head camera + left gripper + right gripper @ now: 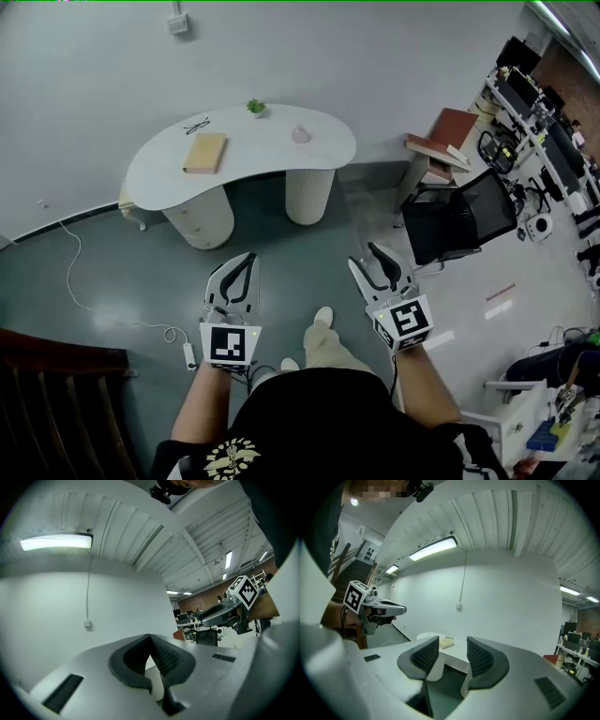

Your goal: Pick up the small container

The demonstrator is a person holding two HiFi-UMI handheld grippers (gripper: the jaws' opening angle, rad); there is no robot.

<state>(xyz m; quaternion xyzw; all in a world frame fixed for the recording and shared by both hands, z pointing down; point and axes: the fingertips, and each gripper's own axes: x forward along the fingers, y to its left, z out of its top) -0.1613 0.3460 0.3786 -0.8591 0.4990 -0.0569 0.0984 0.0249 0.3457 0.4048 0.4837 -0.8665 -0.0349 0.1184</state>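
The small pink container (300,135) stands on the right part of a white kidney-shaped table (272,159), far ahead of both grippers. My left gripper (247,260) hovers over the grey floor with its tips together; in the left gripper view its pads (161,660) meet with nothing between them. To its right, my right gripper (366,258) stands open and empty. In the right gripper view its jaws (453,648) are apart, and between them show the table (429,635) and a tan book (446,642). The container does not show there.
On the table also lie a tan book (204,152), glasses (197,125) and a small plant (255,108). A black office chair (459,220) and brown boxes (441,142) stand at the right. A white cable (80,281) runs over the floor; wooden stairs (56,403) are at the lower left.
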